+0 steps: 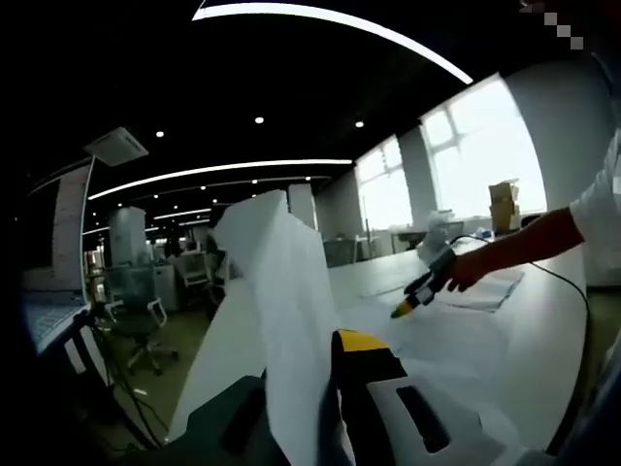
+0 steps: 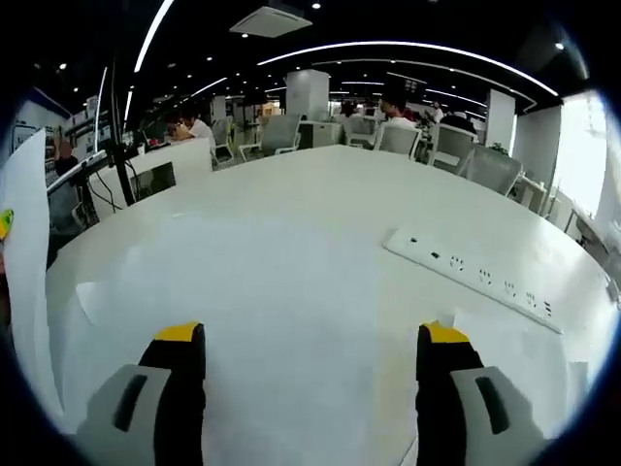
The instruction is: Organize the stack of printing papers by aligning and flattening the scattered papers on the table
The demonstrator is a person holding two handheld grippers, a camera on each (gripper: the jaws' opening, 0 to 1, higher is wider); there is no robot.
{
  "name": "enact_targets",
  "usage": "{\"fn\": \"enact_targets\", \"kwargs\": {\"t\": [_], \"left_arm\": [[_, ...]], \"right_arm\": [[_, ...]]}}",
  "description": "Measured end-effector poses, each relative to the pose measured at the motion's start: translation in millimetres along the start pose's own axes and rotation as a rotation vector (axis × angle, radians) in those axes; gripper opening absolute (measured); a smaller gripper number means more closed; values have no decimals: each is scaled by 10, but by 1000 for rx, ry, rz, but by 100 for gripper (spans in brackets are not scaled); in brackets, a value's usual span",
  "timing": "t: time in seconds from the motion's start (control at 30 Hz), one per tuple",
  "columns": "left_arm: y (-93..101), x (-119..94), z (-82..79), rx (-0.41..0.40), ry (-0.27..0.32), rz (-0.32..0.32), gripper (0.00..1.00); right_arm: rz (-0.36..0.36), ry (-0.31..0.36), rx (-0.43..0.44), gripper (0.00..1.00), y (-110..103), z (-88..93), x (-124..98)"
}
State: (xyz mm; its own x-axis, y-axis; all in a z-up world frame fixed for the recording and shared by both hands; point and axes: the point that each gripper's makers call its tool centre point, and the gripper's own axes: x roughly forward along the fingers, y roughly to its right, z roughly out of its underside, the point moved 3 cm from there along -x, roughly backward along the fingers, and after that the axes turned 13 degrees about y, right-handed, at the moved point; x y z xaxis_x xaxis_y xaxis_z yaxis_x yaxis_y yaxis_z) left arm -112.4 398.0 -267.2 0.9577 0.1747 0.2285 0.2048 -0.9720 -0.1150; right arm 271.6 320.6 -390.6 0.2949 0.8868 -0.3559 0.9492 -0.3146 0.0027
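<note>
A white sheet of paper (image 1: 277, 282) stands upright from between the jaws of my left gripper (image 1: 315, 374), which is shut on its lower edge; the sheet hides one jaw tip. The same sheet (image 2: 24, 252) rises at the left edge of the right gripper view. More loose papers (image 1: 485, 286) lie flat on the white table (image 1: 543, 330). A person's hand holds my right gripper (image 1: 406, 309) low over the table beside them. In its own view my right gripper (image 2: 310, 335) is open over the table (image 2: 291, 223), nothing between its yellow-tipped jaws. A flat sheet (image 2: 509, 345) lies to their right.
A white power strip (image 2: 475, 277) lies across the table's right side. Office chairs (image 2: 398, 138) and seated people line the far edge. Left of the table are a swivel chair (image 1: 136, 325) and a monitor (image 1: 68, 228). Cardboard boxes (image 1: 503, 204) stand by the window.
</note>
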Motion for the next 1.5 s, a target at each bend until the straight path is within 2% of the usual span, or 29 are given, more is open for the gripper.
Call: {"fn": "enact_targets", "kwargs": {"t": [0.1, 0.2, 0.27, 0.37, 0.4, 0.43, 0.73, 0.83, 0.9, 1.0, 1.13, 1.23, 1.37, 1.5], "left_arm": [[23, 1, 7, 3, -4, 7, 6], [33, -33, -5, 14, -11, 10, 6], [10, -60, -12, 17, -16, 6, 6], [-48, -86, -16, 10, -16, -5, 6], [-63, -88, -17, 6, -16, -8, 6], [-69, -88, -19, 6, -15, -10, 6], [-81, -86, -28, 5, -13, -11, 6], [-83, -97, -36, 6, -11, -13, 6], [-84, -104, -38, 8, -12, -14, 6], [-82, -113, -49, 10, -12, -13, 6], [-82, -116, -67, 11, -9, -13, 6], [-80, -120, -73, 12, -7, -13, 6], [-81, -126, -73, 10, -7, -14, 6], [-72, -128, -77, 9, -6, -12, 6]], "right_arm": [[0, 19, 4, 86, -9, -75, 183], [-7, 20, 9, 86, -54, -84, 368], [-16, 15, 10, 86, -98, -65, 418], [-26, -10, -25, 86, -142, 15, 459], [-32, -4, 4, 86, -153, 34, 462], [-28, 23, 17, 86, -173, -1, 480], [-8, 13, 2, 83, -201, -34, 412], [-12, 21, 2, 75, -215, -41, 383], [-18, 23, 2, 63, -257, -49, 334], [-23, 21, 0, 61, -301, -27, 299], [-24, 20, 2, 60, -243, -12, 356], [-35, 7, -2, 54, -210, -2, 366], [-69, -5, -13, 40, -175, 23, 317], [-84, -7, -17, 33, -165, 15, 283]]}}
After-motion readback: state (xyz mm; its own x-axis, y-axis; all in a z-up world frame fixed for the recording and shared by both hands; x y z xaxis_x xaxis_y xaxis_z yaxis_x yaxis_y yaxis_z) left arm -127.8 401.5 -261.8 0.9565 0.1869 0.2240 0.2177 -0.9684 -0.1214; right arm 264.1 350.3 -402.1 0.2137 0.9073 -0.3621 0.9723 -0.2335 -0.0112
